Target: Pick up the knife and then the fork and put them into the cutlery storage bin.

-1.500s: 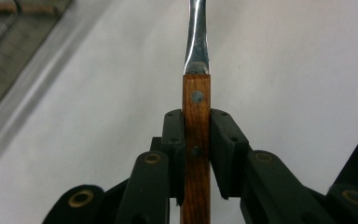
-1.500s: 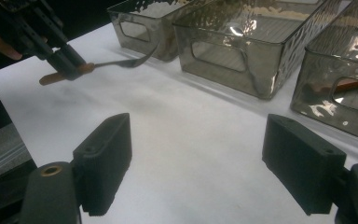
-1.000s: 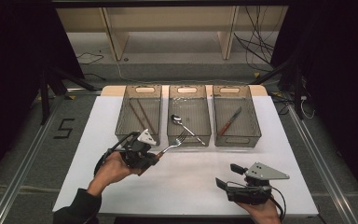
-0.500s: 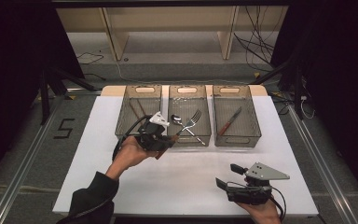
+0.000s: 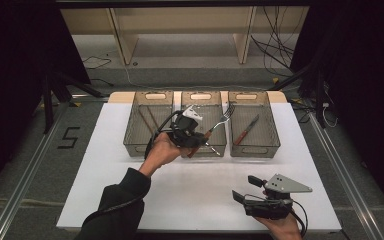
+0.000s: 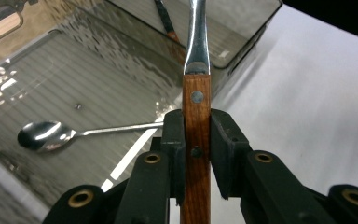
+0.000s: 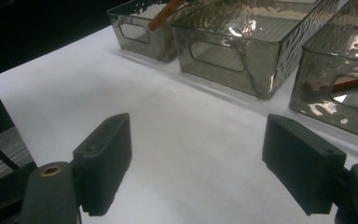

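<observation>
My left gripper (image 5: 198, 140) is shut on the wooden handle of a fork (image 5: 223, 116), and the left gripper view shows both jaws clamped on that handle (image 6: 196, 119). The fork hangs tilted over the middle clear bin (image 5: 201, 96), its tines pointing toward the back right. A spoon (image 6: 46, 135) lies on the middle bin's floor. The right bin (image 5: 268, 120) holds a wooden-handled knife (image 5: 245, 130). At the front right of the white table my right gripper (image 5: 246, 188) rests low, open, with nothing between its fingers (image 7: 105, 158).
The left bin (image 5: 148, 96) holds thin brown sticks (image 5: 145, 120). All three bins stand in a row at the back of the white table (image 5: 190, 190). In the right gripper view the bins' front walls (image 7: 233, 56) are ahead. A dark floor surrounds the table.
My left gripper has carried the fork away from the person and to the right, from above the bare table to above the middle bin. The right gripper has stayed put.
</observation>
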### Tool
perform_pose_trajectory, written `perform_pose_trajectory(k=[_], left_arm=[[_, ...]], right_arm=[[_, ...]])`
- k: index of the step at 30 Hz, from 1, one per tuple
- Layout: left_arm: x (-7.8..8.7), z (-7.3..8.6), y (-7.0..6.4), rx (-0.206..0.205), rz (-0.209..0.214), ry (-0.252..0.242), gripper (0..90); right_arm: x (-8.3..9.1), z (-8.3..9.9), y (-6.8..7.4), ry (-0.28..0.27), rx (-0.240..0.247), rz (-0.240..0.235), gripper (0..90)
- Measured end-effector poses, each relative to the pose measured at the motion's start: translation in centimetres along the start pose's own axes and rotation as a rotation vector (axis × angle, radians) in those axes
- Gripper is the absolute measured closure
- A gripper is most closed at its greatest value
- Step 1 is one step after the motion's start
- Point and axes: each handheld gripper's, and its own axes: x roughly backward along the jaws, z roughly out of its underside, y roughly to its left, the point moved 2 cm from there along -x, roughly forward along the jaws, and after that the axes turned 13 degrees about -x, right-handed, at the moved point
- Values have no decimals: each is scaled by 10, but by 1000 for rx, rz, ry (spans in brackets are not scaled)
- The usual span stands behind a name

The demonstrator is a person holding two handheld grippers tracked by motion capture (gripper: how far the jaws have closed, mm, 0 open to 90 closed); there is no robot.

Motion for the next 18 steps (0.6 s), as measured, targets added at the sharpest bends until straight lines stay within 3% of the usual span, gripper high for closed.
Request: perform_pose_trajectory(k=[18], left_arm=[[-36,-44,4,19,5,-41,760]], right_arm=[[1,0,0,-3,-4,-9,246]])
